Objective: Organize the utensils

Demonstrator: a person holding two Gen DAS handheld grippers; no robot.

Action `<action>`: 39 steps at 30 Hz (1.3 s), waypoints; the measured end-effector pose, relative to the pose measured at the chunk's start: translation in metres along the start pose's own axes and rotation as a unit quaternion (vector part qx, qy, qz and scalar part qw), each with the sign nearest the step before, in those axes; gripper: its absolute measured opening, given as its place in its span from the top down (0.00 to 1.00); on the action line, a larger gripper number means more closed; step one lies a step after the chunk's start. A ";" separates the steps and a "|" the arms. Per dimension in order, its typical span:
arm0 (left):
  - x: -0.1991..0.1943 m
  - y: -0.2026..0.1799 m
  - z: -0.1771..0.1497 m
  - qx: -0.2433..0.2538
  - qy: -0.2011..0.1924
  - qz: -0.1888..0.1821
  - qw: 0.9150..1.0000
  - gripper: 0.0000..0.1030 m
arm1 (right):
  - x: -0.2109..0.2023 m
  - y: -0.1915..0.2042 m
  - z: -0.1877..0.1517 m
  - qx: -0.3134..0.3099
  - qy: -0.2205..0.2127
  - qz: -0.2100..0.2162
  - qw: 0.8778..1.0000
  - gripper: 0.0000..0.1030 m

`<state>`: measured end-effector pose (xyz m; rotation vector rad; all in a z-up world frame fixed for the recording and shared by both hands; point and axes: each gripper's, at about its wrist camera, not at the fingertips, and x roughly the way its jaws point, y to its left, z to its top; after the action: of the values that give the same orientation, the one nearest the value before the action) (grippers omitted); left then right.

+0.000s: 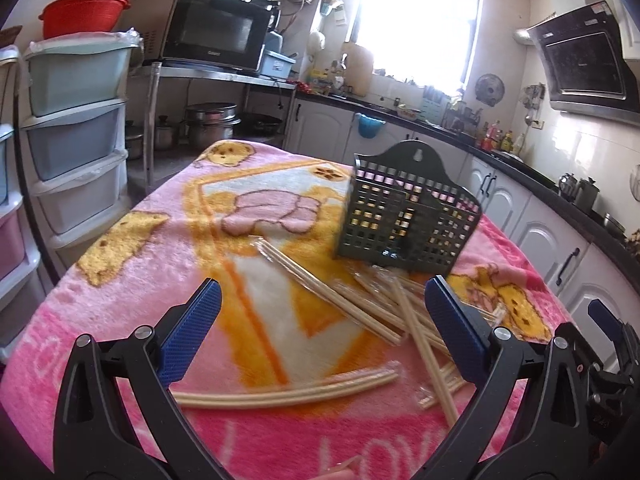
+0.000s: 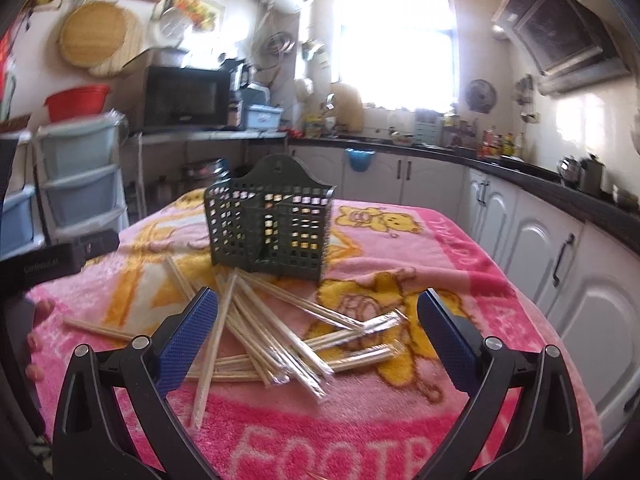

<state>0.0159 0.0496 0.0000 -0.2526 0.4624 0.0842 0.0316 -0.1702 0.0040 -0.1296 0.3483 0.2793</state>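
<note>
The left gripper (image 1: 322, 316) hangs over a pink cartoon-print blanket (image 1: 168, 240), jaws spread wide and empty; its blue pads (image 1: 192, 332) frame the lower centre of the left wrist view. The right gripper (image 2: 318, 326) is likewise released, holding nothing, with its blue pads at the lower centre of the right wrist view. A dark green slotted utensil basket (image 2: 266, 226) stands upright on the blanket, right of centre in the left view and centre in the right view. Chopsticks (image 2: 280, 344), many in clear wrappers, lie scattered in a loose crossing pile on the blanket just in front of the basket, between and beyond the right gripper's pads. In the left view one pair (image 1: 288, 394) lies apart from the pile at lower centre, and the right gripper's black frame shows at the lower right edge. Fingertips (image 2: 38, 312) of a hand appear at the left edge of the right view. A black microwave (image 1: 216, 28) sits upper left; stacked plastic drawers (image 1: 76, 120) stand at far left.
</note>
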 end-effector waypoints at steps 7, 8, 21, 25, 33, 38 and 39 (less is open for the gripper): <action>0.009 0.016 0.015 -0.008 0.008 0.007 1.000 0.09 | 0.027 0.020 0.012 -0.019 0.034 0.058 0.998 0.06; 0.010 0.018 0.017 -0.010 0.011 0.004 1.000 0.09 | 0.032 0.024 0.014 -0.023 0.040 0.066 0.997 0.06; 0.052 0.041 0.055 -0.028 0.051 0.009 0.998 0.09 | 0.092 0.053 0.028 -0.064 0.111 0.096 0.987 0.06; 0.077 0.054 0.066 -0.046 0.081 0.003 0.996 0.09 | 0.109 0.055 0.034 -0.058 0.131 0.115 0.983 0.06; 0.118 0.068 0.073 -0.063 0.123 -0.007 0.990 0.10 | 0.154 0.058 0.039 -0.037 0.199 0.148 0.968 0.25; 0.141 0.070 0.065 -0.071 0.161 -0.026 0.984 0.13 | 0.175 0.063 0.037 -0.038 0.230 0.166 0.958 0.43; 0.148 0.069 0.062 -0.069 0.172 -0.030 0.982 0.15 | 0.179 0.064 0.037 -0.040 0.237 0.166 0.956 0.45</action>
<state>0.1649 0.1363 -0.0280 -0.4208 0.7944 0.0138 0.1865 -0.0589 -0.0299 -0.2182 0.8408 0.5981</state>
